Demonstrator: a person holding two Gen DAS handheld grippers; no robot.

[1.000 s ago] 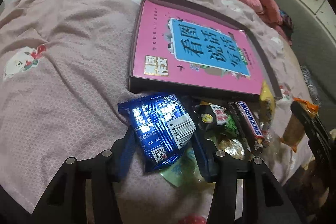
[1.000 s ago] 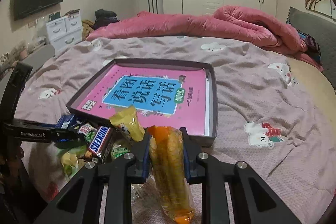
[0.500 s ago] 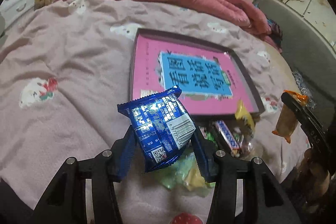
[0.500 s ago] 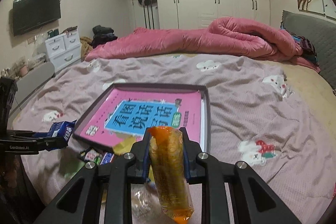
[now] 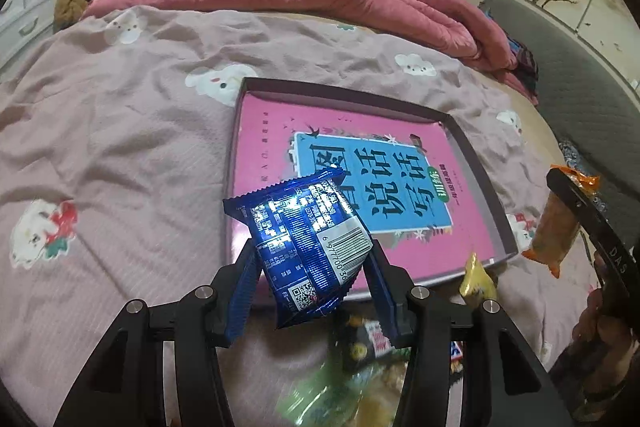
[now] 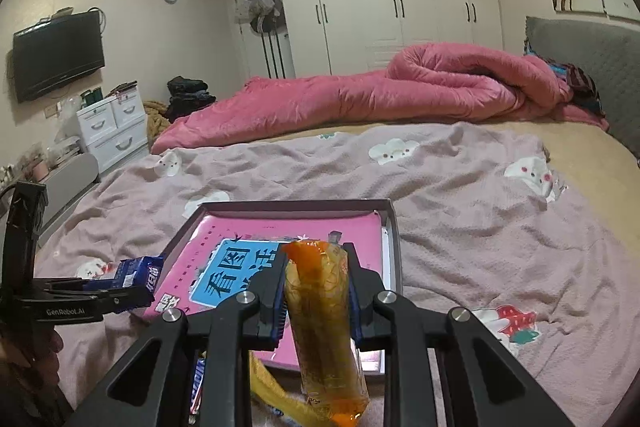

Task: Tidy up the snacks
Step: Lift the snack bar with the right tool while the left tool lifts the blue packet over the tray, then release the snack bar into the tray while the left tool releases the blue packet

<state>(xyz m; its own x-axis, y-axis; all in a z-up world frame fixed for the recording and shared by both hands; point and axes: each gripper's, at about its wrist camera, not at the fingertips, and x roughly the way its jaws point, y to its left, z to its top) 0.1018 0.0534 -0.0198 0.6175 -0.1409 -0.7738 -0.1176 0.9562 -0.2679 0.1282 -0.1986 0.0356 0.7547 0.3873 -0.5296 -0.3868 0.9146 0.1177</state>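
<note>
Left gripper [image 5: 312, 267] clamps a blue packet [image 5: 306, 247], right gripper [image 6: 318, 291] an orange one [image 6: 324, 327]; carrying step, next lower both into the far box [image 5: 476, 159].

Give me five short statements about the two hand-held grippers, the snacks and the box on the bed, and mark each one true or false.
1. The left hand-held gripper grips a blue packet. True.
2. The right hand-held gripper is empty. False: it grips an orange packet.
3. A pink book lies in the box. True.
4. The blue packet lies in the box. False: it is held up in the air.
5. Loose snacks lie on the bed by the box's near edge. True.
</note>
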